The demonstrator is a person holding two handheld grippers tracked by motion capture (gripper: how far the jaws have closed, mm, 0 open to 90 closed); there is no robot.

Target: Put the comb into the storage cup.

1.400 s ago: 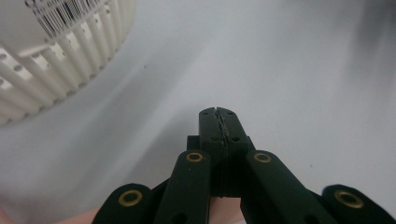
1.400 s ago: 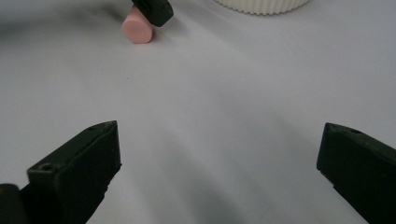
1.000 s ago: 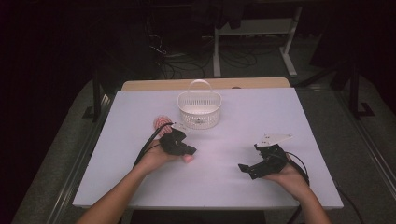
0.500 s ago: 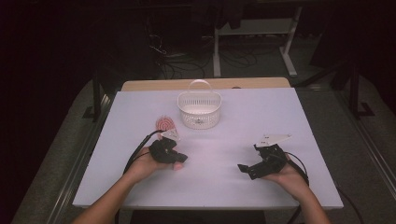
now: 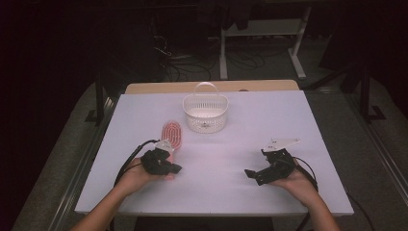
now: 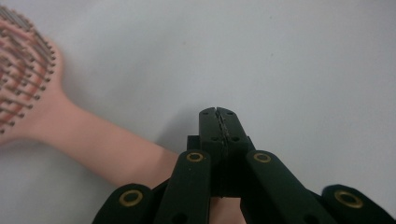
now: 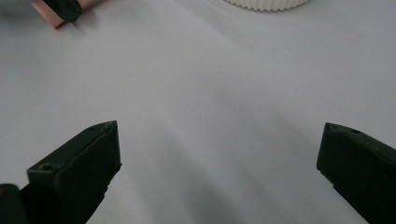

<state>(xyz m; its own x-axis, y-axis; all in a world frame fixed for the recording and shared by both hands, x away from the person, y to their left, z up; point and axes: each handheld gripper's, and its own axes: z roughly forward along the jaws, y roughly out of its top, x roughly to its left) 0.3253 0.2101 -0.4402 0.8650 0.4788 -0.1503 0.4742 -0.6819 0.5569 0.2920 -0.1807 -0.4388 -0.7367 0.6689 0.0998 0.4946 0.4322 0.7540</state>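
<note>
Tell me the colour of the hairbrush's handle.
Pale pink; the hairbrush shows best in the left gripper view.

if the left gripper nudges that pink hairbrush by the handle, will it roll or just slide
The hairbrush probably slides or pivots: it lies flat, bristles up, on the smooth table. It looks stiff, light plastic. The rounded handle might slip between narrow jaws.

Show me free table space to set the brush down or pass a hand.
Free: the wide strip between the left claw and right claw, in front of the basket; also the far right corner beside the basket. Crowded: the left side, where the brush lies under the left claw.
</note>
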